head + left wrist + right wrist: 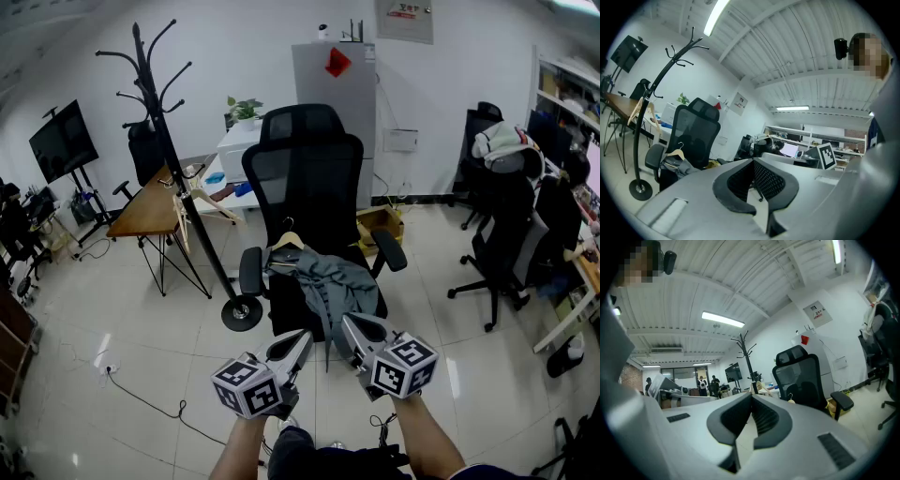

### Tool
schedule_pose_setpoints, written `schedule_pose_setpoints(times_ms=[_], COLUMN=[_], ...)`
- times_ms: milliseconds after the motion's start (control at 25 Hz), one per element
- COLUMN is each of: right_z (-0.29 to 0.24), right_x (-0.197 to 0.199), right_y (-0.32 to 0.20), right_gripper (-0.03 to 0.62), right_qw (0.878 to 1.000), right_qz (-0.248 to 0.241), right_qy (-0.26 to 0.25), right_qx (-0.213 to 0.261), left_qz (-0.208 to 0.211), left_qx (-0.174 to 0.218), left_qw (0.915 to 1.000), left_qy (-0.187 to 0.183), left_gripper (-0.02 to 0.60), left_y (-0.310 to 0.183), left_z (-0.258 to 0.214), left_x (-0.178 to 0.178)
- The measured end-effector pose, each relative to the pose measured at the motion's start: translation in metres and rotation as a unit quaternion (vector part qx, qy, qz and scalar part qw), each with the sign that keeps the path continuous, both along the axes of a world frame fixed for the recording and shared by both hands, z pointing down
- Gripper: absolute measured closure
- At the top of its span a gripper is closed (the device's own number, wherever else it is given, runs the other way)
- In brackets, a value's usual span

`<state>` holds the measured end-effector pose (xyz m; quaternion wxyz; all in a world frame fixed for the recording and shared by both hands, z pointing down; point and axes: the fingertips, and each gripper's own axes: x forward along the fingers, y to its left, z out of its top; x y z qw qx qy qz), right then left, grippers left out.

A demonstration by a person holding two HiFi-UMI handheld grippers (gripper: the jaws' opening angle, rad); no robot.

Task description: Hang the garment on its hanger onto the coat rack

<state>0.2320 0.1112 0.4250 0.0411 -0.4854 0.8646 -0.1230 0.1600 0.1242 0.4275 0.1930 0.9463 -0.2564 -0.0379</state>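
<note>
Right, I'm holding both tools low and level in front of the chair. The left gripper has its jaws pressed together with nothing between them, and the right gripper is the same, tips meeting and empty. So nothing is picked up yet. By my reading I'm at the approach, before the first grasp. The crumpled grey fabric garment lies on the seat of the black mesh-backed office chair, spilling toward the front edge just beyond my jaw tips. Its light wooden hanger with the metal hook sits at the garment's back left, hook pointing up against the chair back. The tall black metal coat rack with curved hooks stands to the left of the chair, its round base on the tiled floor beside the chair's left armrest. Next I reckon I need to spread one pair of jaws, reach over the seat and take the hanger near its neck. The lift and the carry over to a free hook come after that. The loose cloth may drag or slip off a shoulder, so I'd go steadily.
</note>
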Motion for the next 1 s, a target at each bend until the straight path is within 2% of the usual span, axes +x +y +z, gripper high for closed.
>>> schedule_pose_setpoints(times_ms=[360, 720, 1000], right_z=[0.005, -0.004, -0.005], right_x=[0.008, 0.015, -0.001], right_y=[-0.05, -0.146, -0.224], right_gripper=[0.588, 0.588, 0.588], right_qw=[1.0, 0.999, 0.998], right_qz=[0.017, 0.037, 0.041], right_qy=[0.006, 0.026, 0.039], right_qx=[-0.013, -0.012, -0.018], left_qz=[0.015, 0.035, 0.038], left_qx=[-0.008, -0.006, -0.01], left_qw=[0.9999, 0.9993, 0.9992], left_qy=[0.002, 0.014, 0.012], left_gripper=[0.596, 0.596, 0.596], left_y=[-0.055, -0.158, -0.236], left_z=[0.004, -0.002, -0.002], left_x=[0.006, 0.013, -0.001])
